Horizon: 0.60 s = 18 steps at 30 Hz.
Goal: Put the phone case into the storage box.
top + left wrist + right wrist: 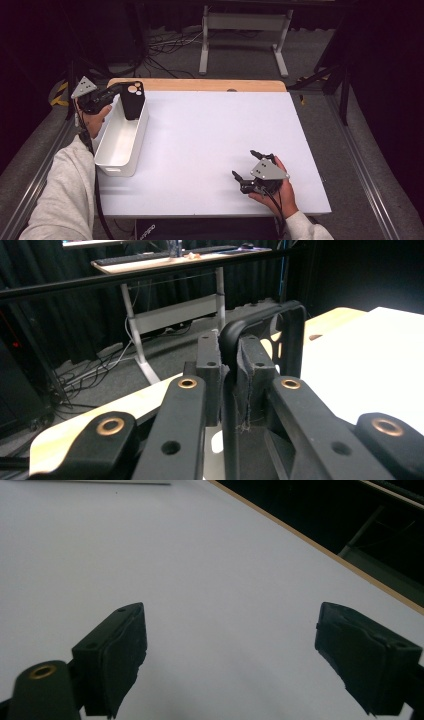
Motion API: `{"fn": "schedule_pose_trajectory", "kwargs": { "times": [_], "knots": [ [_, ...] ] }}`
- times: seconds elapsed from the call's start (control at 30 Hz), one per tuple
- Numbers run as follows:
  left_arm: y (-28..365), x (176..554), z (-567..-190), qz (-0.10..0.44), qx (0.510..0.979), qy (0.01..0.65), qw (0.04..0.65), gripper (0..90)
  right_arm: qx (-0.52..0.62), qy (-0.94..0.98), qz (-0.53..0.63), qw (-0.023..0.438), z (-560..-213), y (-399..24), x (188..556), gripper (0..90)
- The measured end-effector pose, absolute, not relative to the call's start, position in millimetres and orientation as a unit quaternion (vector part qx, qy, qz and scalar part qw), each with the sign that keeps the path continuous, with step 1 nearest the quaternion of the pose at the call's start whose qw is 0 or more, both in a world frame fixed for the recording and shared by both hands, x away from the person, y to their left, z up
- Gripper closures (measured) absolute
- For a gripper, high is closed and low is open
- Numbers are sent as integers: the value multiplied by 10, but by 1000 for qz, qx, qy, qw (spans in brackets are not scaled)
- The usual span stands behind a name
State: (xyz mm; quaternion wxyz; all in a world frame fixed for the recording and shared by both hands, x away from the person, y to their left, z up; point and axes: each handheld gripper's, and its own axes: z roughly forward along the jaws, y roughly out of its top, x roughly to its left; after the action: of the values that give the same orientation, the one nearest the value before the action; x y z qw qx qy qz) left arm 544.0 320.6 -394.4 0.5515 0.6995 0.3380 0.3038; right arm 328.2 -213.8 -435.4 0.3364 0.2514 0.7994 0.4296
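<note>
Two pads of the left gripper (229, 385) pinch the thin rim of a black holder (132, 100), hung at the far end of the white bin (107, 159). It looks stiff and light; the rim suits gripping. The right gripper (248, 169) rests wide open on the table (200, 140).

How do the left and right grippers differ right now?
The left gripper is shut on the black holder's rim above the white bin; the right gripper is open, with nothing between its pads. The left sits at the table's far left, the right low at its near right. Both are hand-held, with black jaws and a grey plate.
</note>
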Motion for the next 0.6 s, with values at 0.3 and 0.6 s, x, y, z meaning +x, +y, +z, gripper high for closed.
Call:
{"fn": "schedule_pose_trajectory", "kwargs": {
  "times": [0.3, 0.6],
  "knots": [
    [3199, 5456, -3992, 299, 706, 343, 543, 802, 253, 797, 432, 336, -4360, -2168, 3299, 142],
    [3195, 5475, -4027, 292, 713, 350, 532, 775, 251, 799, 431, 336, -4362, -2159, 3294, 143]
  ]
}}
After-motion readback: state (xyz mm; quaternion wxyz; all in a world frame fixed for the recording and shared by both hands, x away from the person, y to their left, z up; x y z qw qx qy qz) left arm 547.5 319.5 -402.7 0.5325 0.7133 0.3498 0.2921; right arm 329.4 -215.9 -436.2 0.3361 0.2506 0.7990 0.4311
